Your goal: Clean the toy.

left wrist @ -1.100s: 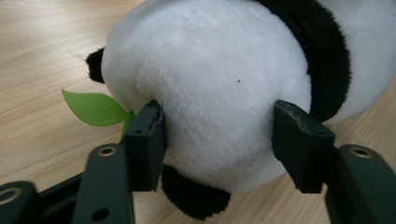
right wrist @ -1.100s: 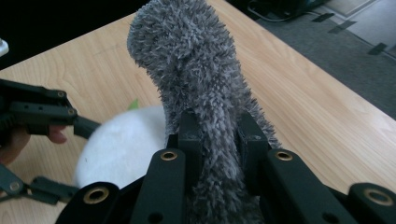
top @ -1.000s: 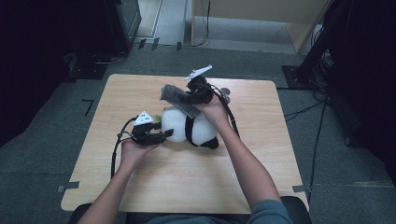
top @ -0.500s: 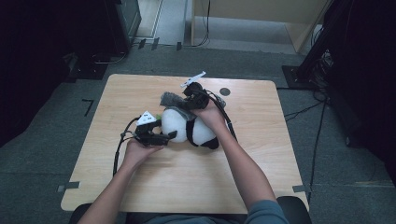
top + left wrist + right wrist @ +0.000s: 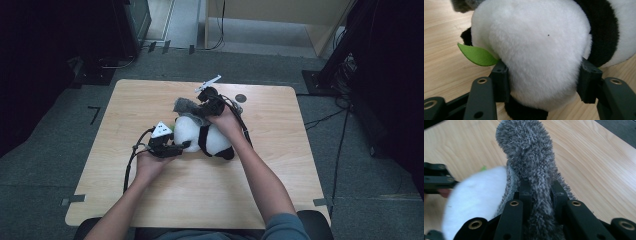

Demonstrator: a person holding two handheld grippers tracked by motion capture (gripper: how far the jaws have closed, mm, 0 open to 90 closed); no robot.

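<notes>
White plush fills the centre of the left gripper view: the panda toy (image 5: 534, 50) sits between the jaws of the left gripper (image 5: 544, 85), which have just been closing and press its sides. At lower centre, the right gripper (image 5: 540, 192) is clamped on a grey fuzzy cloth (image 5: 529, 152).

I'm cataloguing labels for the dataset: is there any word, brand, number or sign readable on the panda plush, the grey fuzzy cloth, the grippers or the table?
None: no readable text on the panda plush, grey fuzzy cloth, left gripper, right gripper or table.
</notes>
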